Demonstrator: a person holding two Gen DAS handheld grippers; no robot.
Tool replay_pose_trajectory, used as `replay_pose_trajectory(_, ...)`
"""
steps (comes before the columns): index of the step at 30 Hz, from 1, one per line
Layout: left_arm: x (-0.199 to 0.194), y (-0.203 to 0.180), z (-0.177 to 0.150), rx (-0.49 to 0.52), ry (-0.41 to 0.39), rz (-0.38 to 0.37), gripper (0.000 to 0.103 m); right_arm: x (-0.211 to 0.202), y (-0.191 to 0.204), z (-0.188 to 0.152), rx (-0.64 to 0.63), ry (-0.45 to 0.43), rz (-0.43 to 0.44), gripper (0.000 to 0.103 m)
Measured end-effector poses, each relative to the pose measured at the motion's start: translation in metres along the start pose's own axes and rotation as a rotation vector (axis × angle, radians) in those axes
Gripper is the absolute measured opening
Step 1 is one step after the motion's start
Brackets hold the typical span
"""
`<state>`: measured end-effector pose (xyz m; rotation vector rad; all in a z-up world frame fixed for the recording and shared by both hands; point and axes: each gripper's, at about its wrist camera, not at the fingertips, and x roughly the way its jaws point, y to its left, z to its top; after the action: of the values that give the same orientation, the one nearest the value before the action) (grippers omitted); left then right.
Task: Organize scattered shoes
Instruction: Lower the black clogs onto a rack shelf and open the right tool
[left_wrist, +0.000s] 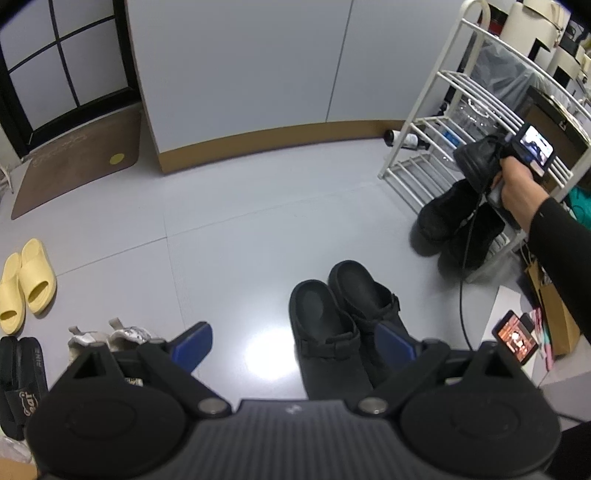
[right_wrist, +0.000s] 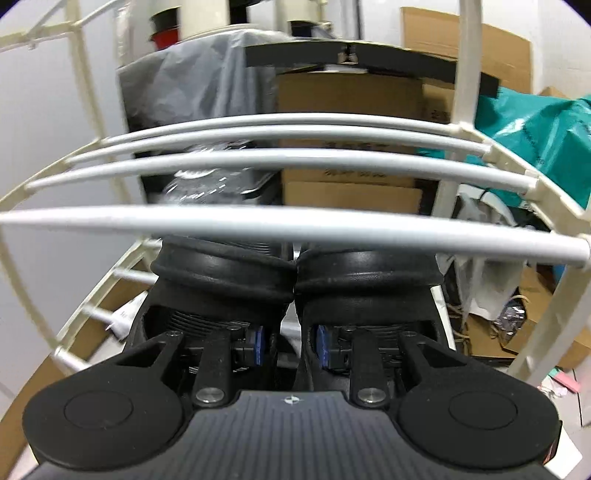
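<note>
- Left wrist view: left gripper (left_wrist: 293, 345) hangs over grey floor (left_wrist: 229, 229), blue-padded fingers (left_wrist: 194, 345) wide apart w/ nothing between them.
- Pair of black clogs (left_wrist: 343, 317) sits side by side on the floor below; right finger overlaps the right clog in view, contact can't be told; heels hidden behind gripper body.
- Far left: yellow slides (left_wrist: 26, 282), paired. Below them black slippers (left_wrist: 20, 380), cut by frame edge; beige sandals (left_wrist: 110, 338) partly hidden behind the left finger.
- Right side: a hand (left_wrist: 517, 192) in a black sleeve holds the right gripper (left_wrist: 511, 157) at the white shoe rack (left_wrist: 443, 122), w/ a black shoe (left_wrist: 476, 160) at its front. Its fingers are hidden here.
- Another pair of black shoes (left_wrist: 458, 225) sits at the rack's foot, dark, detail hard to read.
- Brown doormat (left_wrist: 77, 158) top left by a dark-framed door.

- Right wrist view: right gripper (right_wrist: 290, 345) close up, blue pads (right_wrist: 258, 345) clamped on the inner heel walls of two black sneakers (right_wrist: 295, 277), pressed together, carried as a pair.
- Toes hidden beneath a rack bar (right_wrist: 295, 225) crossing in front; blurred.
- Only this view shows there are two shoes held; the left view shows just one dark shape.
- Behind rack: cardboard boxes (right_wrist: 351, 96), teal bag (right_wrist: 535, 140), grey plastic sheet; clutter indistinct.
</note>
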<state>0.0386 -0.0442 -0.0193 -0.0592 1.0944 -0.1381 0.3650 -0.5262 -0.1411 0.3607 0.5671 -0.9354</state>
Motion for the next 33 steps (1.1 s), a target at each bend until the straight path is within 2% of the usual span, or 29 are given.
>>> replay_pose_trajectory(4,0.002,-0.001,-0.002,0.005,0.011,0.002,0.096,0.007,0.009,-0.003,-0.005,-0.038,-0.037,0.030)
replay_pose_trajectory(6,0.004,-0.002,-0.002,0.006,0.017,-0.001,0.096,0.016,0.017,-0.004,-0.025,-0.020,-0.044,0.036)
replay_pose_trajectory(8,0.007,-0.003,-0.002,0.006,0.027,-0.006,0.096,0.019,0.019,-0.005,-0.026,-0.018,-0.054,0.052)
replay_pose_trajectory(12,0.011,-0.010,0.000,0.012,0.034,-0.016,0.096,0.024,0.025,-0.005,-0.029,-0.008,-0.062,0.064)
replay_pose_trajectory(16,0.016,-0.016,0.000,0.036,0.050,-0.032,0.096,0.015,0.032,-0.002,-0.006,0.023,-0.092,0.089)
replay_pose_trajectory(22,0.016,-0.014,-0.001,0.030,0.045,-0.018,0.096,-0.006,0.044,0.001,0.009,0.043,-0.127,0.090)
replay_pose_trajectory(24,0.015,-0.012,-0.002,0.028,0.046,-0.005,0.096,-0.015,0.049,-0.001,0.003,0.040,-0.103,0.092)
replay_pose_trajectory(31,0.014,0.003,-0.005,0.011,0.060,0.052,0.096,-0.037,0.063,-0.009,-0.104,0.127,-0.060,0.092)
replay_pose_trajectory(33,0.003,0.005,-0.007,0.002,0.032,0.061,0.096,-0.052,0.065,-0.011,-0.120,0.159,-0.053,0.092)
